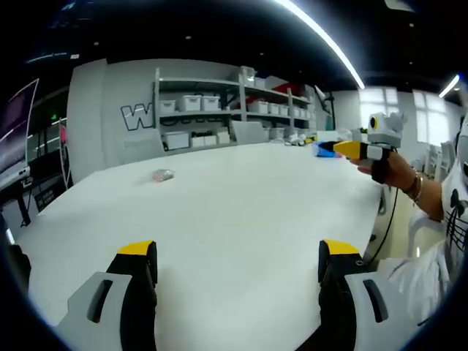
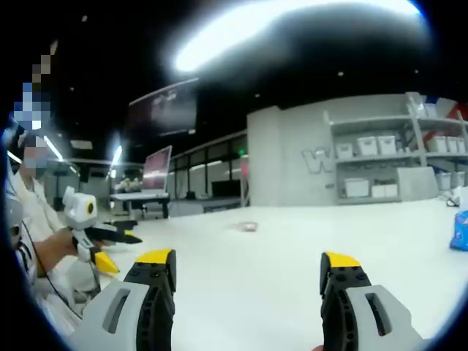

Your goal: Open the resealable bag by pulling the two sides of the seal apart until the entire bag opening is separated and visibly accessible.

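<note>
A small clear resealable bag [image 1: 162,175] lies flat on the white table [image 1: 241,197], far ahead of my left gripper [image 1: 238,252] and a little to its left. That gripper is open, with nothing between its yellow-tipped jaws. In the right gripper view the same bag [image 2: 248,227] is a small patch on the table, well beyond my right gripper [image 2: 247,262], which is also open and holds nothing. A hand [image 1: 391,168] holds the right gripper [image 1: 355,149] above the table's right side. At the left of the right gripper view, the left gripper [image 2: 110,241] hangs over the table edge.
A blue packet [image 2: 461,230] lies on the table to the right, also seen as a blue packet [image 1: 325,149] behind the right gripper. Shelves with white bins [image 1: 212,110] line the back wall. The person [image 1: 446,219] sits at the table's right edge.
</note>
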### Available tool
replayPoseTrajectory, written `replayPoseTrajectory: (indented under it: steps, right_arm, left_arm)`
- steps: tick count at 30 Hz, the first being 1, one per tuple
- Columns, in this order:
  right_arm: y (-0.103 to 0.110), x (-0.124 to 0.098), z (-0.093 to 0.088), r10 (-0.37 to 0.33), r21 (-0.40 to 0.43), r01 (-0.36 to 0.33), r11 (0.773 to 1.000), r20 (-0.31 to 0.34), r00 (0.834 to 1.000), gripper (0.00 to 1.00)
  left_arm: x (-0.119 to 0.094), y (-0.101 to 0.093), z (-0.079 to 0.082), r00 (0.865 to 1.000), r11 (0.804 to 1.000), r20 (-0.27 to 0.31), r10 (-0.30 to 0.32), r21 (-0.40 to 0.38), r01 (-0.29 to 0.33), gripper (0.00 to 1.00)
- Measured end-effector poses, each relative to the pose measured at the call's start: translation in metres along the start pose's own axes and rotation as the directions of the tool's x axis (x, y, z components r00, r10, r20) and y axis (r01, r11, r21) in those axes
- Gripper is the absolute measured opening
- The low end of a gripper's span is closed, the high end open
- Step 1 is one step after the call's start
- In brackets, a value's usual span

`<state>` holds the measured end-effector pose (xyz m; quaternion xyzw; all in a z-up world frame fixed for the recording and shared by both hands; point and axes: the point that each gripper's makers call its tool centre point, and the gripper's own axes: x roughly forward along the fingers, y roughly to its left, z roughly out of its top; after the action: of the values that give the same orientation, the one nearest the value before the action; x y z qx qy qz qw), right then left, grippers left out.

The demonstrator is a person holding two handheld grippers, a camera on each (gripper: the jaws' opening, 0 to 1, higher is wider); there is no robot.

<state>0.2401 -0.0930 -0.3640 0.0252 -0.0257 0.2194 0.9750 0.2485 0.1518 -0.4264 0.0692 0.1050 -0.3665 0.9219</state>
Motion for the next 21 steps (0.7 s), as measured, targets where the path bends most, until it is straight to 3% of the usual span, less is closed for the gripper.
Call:
replayPoseTrajectory:
  steps: [21]
  right_arm:
    - [0.002,-0.0004,-0.0048,0.012,0.004,-0.012,1.0,-0.014,1.0,0.82]
  left_arm:
    - [0.0028,-0.0022,-0.0055,1.0,1.0,-0.019,-0.005,0.008,0.005,0.9]
